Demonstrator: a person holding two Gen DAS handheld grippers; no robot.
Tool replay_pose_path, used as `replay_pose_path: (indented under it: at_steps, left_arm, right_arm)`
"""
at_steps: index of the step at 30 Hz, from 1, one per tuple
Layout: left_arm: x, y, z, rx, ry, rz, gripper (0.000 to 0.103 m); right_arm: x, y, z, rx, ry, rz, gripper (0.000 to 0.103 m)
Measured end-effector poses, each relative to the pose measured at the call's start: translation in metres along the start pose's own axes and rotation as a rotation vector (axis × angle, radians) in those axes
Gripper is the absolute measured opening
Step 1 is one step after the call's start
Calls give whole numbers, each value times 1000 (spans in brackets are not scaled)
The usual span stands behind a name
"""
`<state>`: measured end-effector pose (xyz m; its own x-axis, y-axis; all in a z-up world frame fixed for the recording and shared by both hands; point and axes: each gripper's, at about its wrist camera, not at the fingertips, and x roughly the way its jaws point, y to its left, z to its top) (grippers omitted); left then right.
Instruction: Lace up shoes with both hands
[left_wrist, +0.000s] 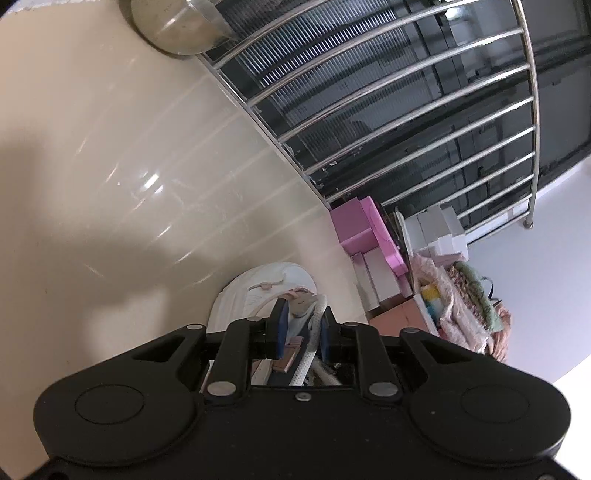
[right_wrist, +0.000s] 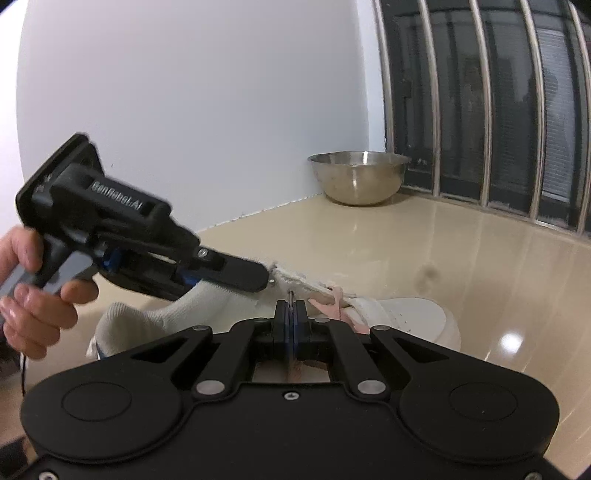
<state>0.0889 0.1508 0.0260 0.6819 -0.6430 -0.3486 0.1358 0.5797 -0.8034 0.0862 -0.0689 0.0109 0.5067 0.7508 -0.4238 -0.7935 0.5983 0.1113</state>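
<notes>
**Both fingers on the shoe, lace pinched at the eyelets**

While the white shoe (right_wrist: 402, 317) rests on the beige floor (right_wrist: 461, 251) with its toe pointing away toward the barred window (right_wrist: 480, 110), both grippers work at its throat. The left gripper (left_wrist: 300, 325), held by a hand (right_wrist: 33, 291), comes in from the heel side; its fingers are partly closed around what looks like the padded collar and a white lace strand (left_wrist: 308, 363). The right gripper (right_wrist: 290, 312) has its fingers clenched flat together, seemingly on the pink lace (right_wrist: 332, 306), whose metal tip pokes out just above them. The shoe's long axis runs straight ahead of the right fingers, eyelets just beyond them, so the right hand seems better placed for threading. A steel bowl (right_wrist: 358, 177) stands in the far corner of the floor.
</notes>
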Motion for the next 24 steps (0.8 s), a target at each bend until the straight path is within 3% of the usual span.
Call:
replay_pose_path:
  at_steps: [7, 11, 13, 15, 19, 20, 22, 24]
  left_arm:
    - [-4, -38, -17, 176, 29, 112, 17]
    - [-20, -67, -51, 288, 52, 182, 17]
    - [-29, -72, -64, 310, 44, 175, 24]
    - [-41, -66, -64, 270, 23, 111, 27]
    - [-69, -25, -51, 25, -103, -7, 27]
    - [-69, -19, -50, -18, -107, -13, 26]
    - [-60, -10, -50, -85, -86, -6, 13]
    - [-48, -9, -54, -134, -67, -19, 12]
  right_arm:
    - [0, -7, 2, 14, 27, 39, 1]
    - [-19, -8, -9, -23, 37, 148, 2]
    - [-27, -7, -14, -56, 41, 195, 1]
    - [-33, -5, -17, -81, 44, 225, 2]
    - [-32, -2, -14, -117, 56, 228, 2]
    - [-32, -2, -14, -120, 59, 232, 2]
    - [-31, -4, -13, -118, 65, 243, 2]
    - [-31, -2, -12, -119, 69, 240, 2]
